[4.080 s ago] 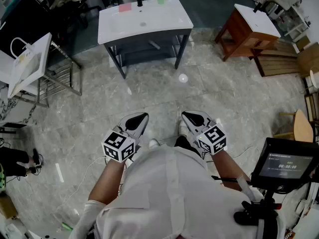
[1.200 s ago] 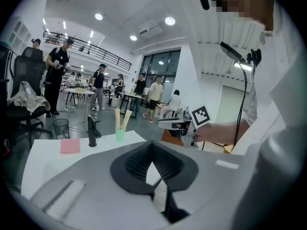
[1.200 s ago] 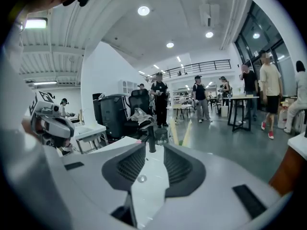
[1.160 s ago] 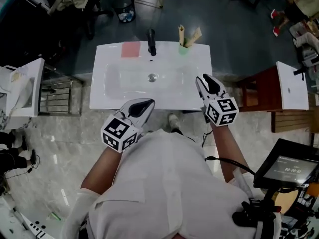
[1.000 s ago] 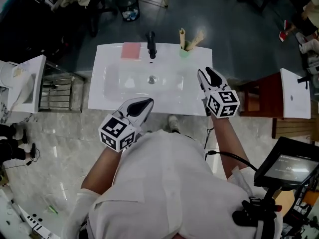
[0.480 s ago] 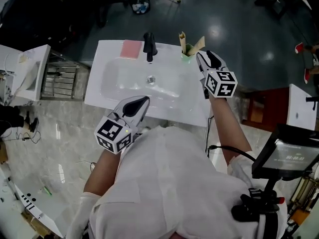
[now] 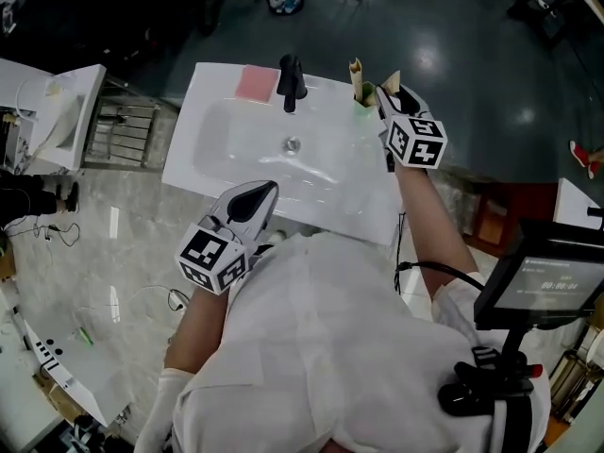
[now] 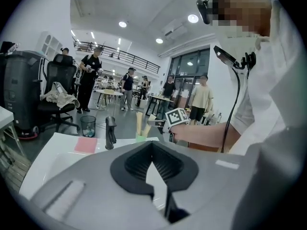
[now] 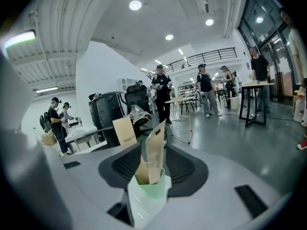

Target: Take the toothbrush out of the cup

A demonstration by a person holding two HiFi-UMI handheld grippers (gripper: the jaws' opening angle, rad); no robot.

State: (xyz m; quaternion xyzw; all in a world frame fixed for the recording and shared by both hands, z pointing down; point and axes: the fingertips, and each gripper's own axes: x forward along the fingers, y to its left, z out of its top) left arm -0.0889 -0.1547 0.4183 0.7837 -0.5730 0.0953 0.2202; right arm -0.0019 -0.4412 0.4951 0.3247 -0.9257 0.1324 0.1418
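Observation:
A pale green cup (image 7: 366, 99) stands at the back right corner of the white sink (image 7: 226, 149). It holds two paper-wrapped toothbrushes, one upright (image 7: 357, 70) and one leaning right (image 7: 390, 80). My right gripper (image 7: 385, 96) is open right at the cup. In the right gripper view the cup (image 9: 149, 193) sits low between the spread jaws, the tall wrapper (image 9: 156, 150) rising from it; the pads do not press on it. My left gripper (image 7: 257, 194) is shut and empty over the sink's front rim, its jaws (image 8: 152, 164) closed in the left gripper view.
A black faucet (image 7: 291, 78) and a pink pad (image 7: 257, 81) sit along the sink's back edge, with the drain (image 7: 293, 143) mid-basin. A second white basin on a rack (image 7: 57, 111) stands to the left and a monitor on a stand (image 7: 552, 286) to the right. People stand far behind.
The sink has come close as the person stepped up to it. My right gripper travelled forward to the cup with its jaws spreading wider. My left gripper stayed shut near the front rim.

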